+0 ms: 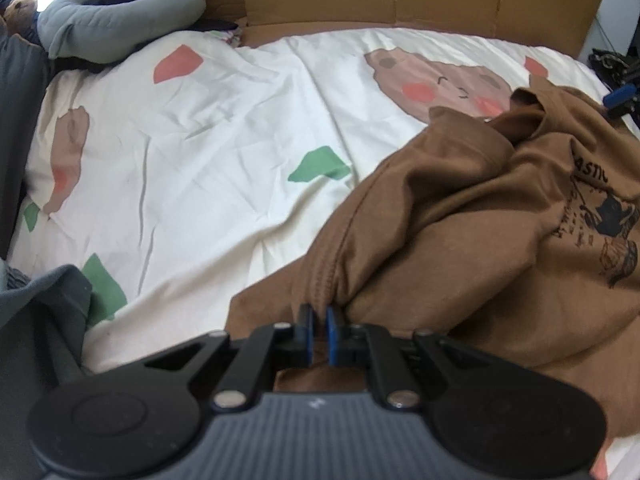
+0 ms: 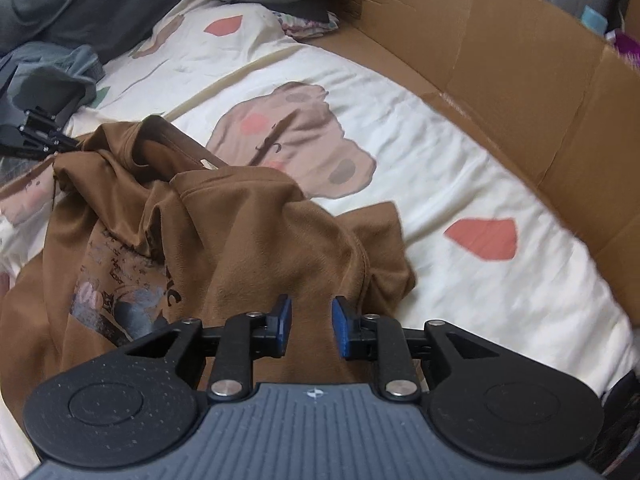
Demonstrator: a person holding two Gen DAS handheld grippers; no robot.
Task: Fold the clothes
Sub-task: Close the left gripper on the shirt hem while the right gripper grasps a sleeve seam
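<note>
Brown T-shirt (image 2: 248, 240) with dark chest print, crumpled in a heap on the patterned bedsheet (image 2: 460, 168); collar uppermost.

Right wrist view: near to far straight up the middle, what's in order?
right gripper → brown T-shirt → bear print on the white duvet → cardboard wall

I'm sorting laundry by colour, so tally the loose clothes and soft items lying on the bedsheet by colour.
Brown: 1, the crumpled brown T-shirt
Grey: 2, the grey neck pillow and the grey garment
Total: 3
A small patterned cloth by the cardboard is too hidden to identify, so it is not counted.
</note>
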